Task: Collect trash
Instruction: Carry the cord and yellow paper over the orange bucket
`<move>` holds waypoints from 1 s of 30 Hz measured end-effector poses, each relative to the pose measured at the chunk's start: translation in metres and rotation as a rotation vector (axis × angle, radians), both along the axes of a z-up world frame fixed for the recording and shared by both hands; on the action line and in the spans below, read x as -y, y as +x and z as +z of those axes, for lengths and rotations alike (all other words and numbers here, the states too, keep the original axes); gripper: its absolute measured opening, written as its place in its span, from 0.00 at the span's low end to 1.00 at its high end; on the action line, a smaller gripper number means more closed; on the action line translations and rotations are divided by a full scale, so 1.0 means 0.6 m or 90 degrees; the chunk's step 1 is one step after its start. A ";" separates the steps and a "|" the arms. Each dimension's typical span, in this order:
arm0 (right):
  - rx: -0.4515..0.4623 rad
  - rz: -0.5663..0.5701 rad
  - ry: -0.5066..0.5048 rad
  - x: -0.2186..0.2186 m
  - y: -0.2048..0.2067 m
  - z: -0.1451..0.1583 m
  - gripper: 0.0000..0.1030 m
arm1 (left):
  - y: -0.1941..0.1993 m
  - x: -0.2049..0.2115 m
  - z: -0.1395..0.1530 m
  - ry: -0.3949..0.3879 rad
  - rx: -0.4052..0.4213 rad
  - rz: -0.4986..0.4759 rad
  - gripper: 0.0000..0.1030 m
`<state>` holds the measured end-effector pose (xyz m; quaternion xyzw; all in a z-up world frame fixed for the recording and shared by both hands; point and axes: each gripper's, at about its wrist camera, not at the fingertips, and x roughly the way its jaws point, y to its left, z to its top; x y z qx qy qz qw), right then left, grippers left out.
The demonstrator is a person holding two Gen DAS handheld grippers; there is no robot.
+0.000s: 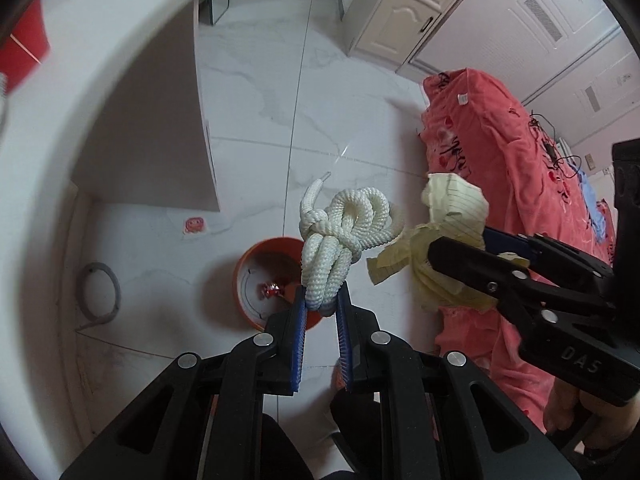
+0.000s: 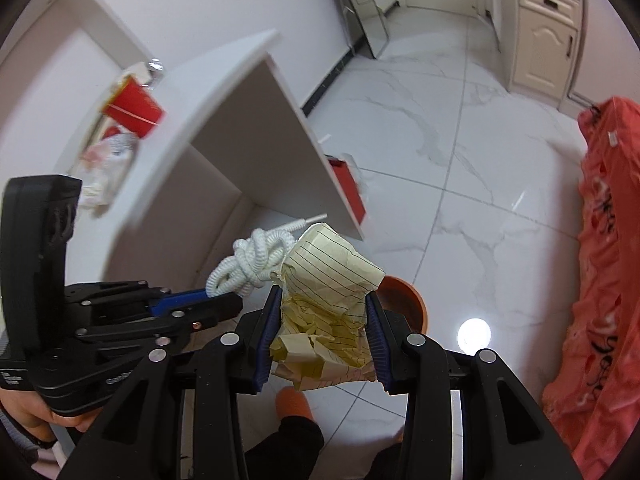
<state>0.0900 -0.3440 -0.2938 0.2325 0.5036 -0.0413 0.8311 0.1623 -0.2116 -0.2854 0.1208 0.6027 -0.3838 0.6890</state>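
Knotted white rope bundle [image 1: 344, 236] is being clamped in left gripper [image 1: 322, 304] above round orange bin [image 1: 256, 264] on marble floor [image 1: 256, 112]; crumpled yellow lined paper [image 2: 324, 312] is being pinched by right gripper [image 2: 320, 316], approx. beside it, over bin.

Knotted white rope [image 1: 344, 236] left of crumpled yellow lined paper [image 1: 452, 216], both above round orange bin [image 1: 276, 280] on marble-tiled floor [image 1: 280, 120]; pink blanket [image 1: 500, 152] at rt.

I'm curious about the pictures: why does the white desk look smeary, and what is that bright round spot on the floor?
Right wrist view: the white desk and red box are blurred, like motion smear, and the fisheye lens bends edges; the spot is glare on the shiny floor. Left wrist view: the desk is smeared too, while the rope looks sharp.
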 end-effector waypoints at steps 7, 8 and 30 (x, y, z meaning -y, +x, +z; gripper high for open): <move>-0.038 -0.030 0.009 0.030 0.006 -0.094 0.39 | 0.010 0.029 -0.093 0.033 -0.054 -0.005 0.16; -0.042 -0.032 0.010 0.031 0.007 -0.105 0.39 | 0.011 0.033 -0.105 0.034 -0.060 -0.005 0.16; -0.082 -0.012 0.009 0.026 0.031 -0.190 0.42 | 0.024 0.029 -0.156 0.088 -0.040 -0.014 0.32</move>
